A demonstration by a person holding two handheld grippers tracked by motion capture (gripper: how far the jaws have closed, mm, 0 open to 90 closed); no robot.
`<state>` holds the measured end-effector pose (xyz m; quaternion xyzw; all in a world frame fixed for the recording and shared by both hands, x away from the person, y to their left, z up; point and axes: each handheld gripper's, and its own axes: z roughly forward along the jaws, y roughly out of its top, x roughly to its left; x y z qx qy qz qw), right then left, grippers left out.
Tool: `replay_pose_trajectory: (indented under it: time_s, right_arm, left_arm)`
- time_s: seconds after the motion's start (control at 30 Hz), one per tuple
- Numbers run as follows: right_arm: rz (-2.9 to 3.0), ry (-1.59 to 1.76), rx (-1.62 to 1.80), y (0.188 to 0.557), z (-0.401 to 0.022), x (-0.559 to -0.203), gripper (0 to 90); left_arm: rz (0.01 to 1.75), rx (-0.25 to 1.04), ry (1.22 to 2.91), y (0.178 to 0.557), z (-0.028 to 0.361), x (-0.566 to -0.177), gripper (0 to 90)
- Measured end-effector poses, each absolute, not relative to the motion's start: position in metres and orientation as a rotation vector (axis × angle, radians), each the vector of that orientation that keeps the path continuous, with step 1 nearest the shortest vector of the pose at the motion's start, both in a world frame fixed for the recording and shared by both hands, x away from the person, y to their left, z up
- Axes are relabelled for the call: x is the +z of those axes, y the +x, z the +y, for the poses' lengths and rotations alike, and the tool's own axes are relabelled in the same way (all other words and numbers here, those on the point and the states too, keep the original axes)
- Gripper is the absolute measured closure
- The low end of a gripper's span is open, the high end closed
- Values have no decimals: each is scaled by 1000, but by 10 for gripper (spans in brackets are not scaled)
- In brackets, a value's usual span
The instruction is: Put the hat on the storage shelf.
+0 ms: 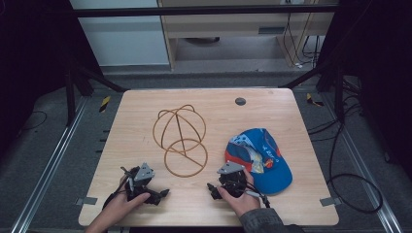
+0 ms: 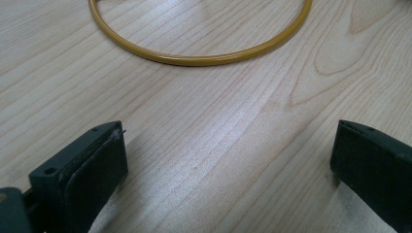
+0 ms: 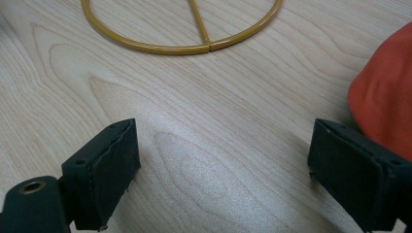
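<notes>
Light wood-grain table [image 1: 145, 204] on a dark floor with metal rails and loose cables either side; pale cabinets behind it. Small dark round spot [image 1: 240, 101] near the far edge. Mid-table lies a yellow wire hat frame [image 1: 180, 140], dome part far, ring part near. Blue and orange cap [image 1: 265, 160] sits right of it, flat on the table. Both hands low at the near edge. Left gripper [image 1: 163, 193] rests on the wood just short of the ring, jaws wide, nothing between. Right gripper [image 1: 212, 189] sits beside the cap's orange brim, jaws wide, empty.
</notes>
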<state>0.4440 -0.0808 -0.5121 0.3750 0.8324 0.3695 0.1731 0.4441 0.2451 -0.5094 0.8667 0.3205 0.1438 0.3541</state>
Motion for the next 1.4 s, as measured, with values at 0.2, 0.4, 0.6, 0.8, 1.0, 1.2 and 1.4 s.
replay_pose_trajectory:
  time_s: [0.2,0.4,0.6,0.8,1.0,1.2,1.4]
  right_arm:
    - [2354,1080,1040,443,-80,-512,115]
    - [2357,1090,1042,443,-80,-511,108]
    - [2346,1057,1058,444,-88,-482,153]
    - [2281,1038,953,448,-122,-431,123]
    - [2272,1085,843,454,-162,-409,127]
    - [2290,1157,776,462,-188,-404,129]
    - [2301,1226,760,473,-206,-405,139]
  left_arm:
    - [832,373,2238,444,245,-510,0]
    - [834,373,2237,444,245,-509,0]
    - [843,373,2233,443,245,-510,0]
    - [835,372,2239,443,245,-509,0]
    - [824,369,2243,443,246,-509,0]
    - [808,362,2246,444,247,-509,0]
    - [810,363,2247,444,247,-509,0]
